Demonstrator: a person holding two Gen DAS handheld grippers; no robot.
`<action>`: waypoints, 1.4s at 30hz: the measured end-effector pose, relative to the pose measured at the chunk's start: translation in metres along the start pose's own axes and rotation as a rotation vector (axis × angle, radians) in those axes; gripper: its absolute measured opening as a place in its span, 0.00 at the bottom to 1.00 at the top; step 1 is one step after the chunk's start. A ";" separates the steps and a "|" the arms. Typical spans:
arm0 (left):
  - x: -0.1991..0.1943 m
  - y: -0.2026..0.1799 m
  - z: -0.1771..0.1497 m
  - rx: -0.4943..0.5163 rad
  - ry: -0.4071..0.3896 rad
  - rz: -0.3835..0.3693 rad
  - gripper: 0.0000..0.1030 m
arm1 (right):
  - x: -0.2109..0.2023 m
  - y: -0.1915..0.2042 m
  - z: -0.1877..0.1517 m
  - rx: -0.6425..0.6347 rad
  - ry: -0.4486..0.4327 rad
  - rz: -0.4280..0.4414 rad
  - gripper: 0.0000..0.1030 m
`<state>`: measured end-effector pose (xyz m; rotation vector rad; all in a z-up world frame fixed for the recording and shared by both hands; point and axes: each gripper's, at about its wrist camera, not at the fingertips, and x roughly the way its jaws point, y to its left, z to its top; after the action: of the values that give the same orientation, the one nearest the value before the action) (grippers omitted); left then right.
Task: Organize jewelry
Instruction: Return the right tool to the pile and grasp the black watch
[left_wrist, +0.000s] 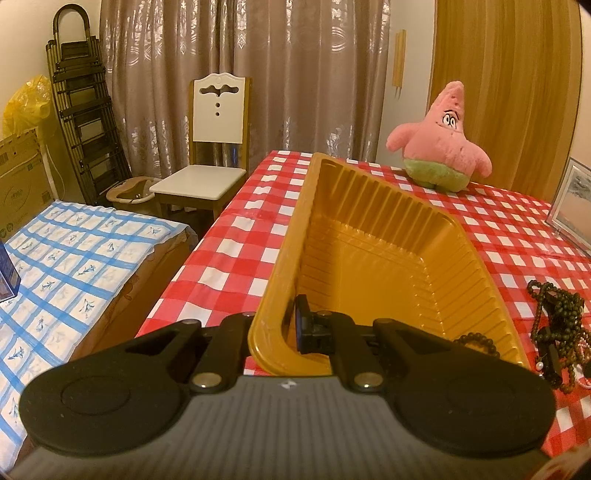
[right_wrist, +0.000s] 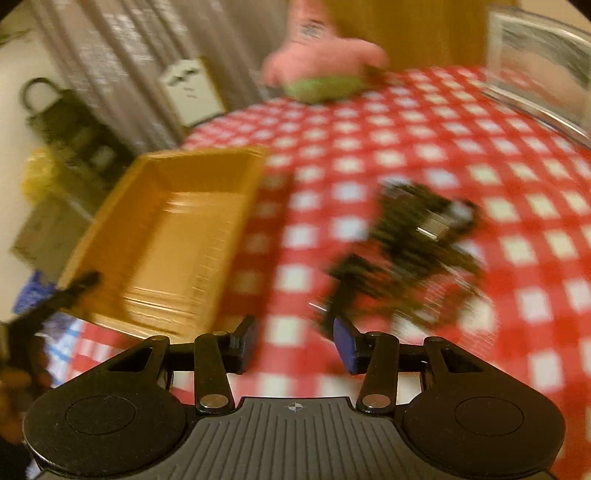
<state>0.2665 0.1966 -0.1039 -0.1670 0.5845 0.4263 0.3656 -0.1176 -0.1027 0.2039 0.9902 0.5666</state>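
Observation:
A gold plastic tray (left_wrist: 369, 206) lies on the red-checked tablecloth (left_wrist: 236, 258). My left gripper (left_wrist: 284, 326) is shut on the tray's near-left wall, one finger inside and one outside. A dark bead bracelet (left_wrist: 478, 341) lies in the tray's near right corner. A tangle of dark bead strands with a small pearl (left_wrist: 557, 325) rests on the cloth to the right of the tray. The right wrist view is blurred: my right gripper (right_wrist: 295, 343) is open over the cloth with nothing between its fingers. The jewelry pile (right_wrist: 410, 240) sits just ahead of it to the right, and the tray (right_wrist: 177, 229) to its left.
A pink star plush (left_wrist: 441, 144) stands at the table's far edge, and a framed picture (left_wrist: 572, 199) leans at the right. Left of the table are a white chair (left_wrist: 210, 155), a surface with a blue-checked cover (left_wrist: 74, 251), a cardboard box (left_wrist: 18, 177) and a folded rack (left_wrist: 85, 122).

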 end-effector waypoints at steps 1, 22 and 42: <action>0.000 0.000 0.000 -0.001 0.001 0.000 0.08 | -0.002 -0.011 -0.003 0.022 0.008 -0.021 0.45; 0.000 -0.001 0.002 0.008 0.000 0.002 0.08 | -0.016 -0.075 0.023 0.087 -0.095 -0.202 0.37; 0.001 -0.003 0.002 0.011 0.001 0.003 0.08 | 0.041 -0.118 0.070 0.050 -0.141 -0.184 0.10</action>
<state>0.2693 0.1951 -0.1022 -0.1556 0.5877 0.4254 0.4831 -0.1877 -0.1434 0.1921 0.8763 0.3552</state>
